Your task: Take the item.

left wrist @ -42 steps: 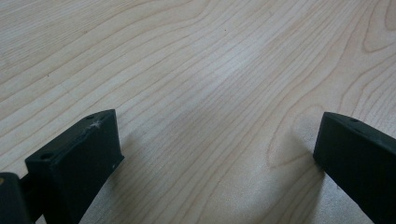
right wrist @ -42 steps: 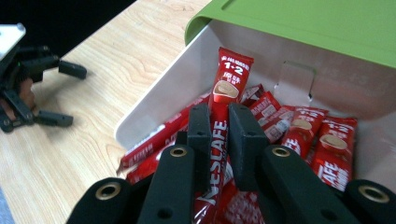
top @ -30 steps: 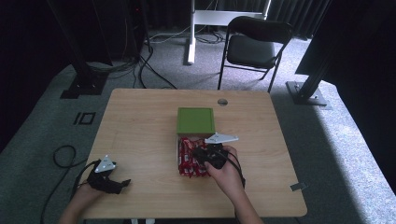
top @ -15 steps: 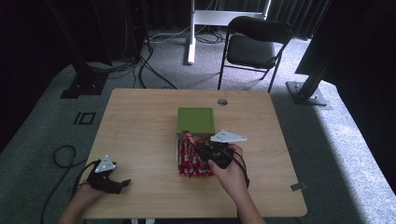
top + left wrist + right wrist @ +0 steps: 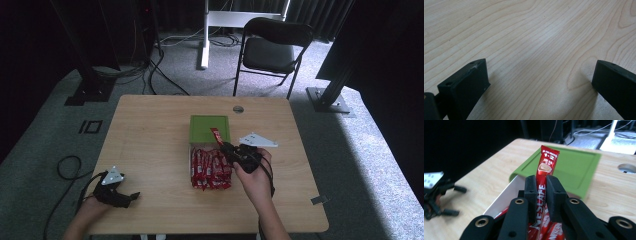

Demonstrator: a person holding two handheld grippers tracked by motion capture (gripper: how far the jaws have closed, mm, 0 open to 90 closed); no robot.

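Sachet (image 5: 545,173) sits pinched between my right gripper's (image 5: 541,185) jaws, standing upright, its red top poking above the tips; more sachets (image 5: 210,167) lie just below in the open box (image 5: 192,150); beyond the tips lies the green lid (image 5: 571,167), with the table hole (image 5: 627,168) off to the right; my left gripper (image 5: 537,82) rests on bare table (image 5: 529,37), jaws spread wide with nothing between them.
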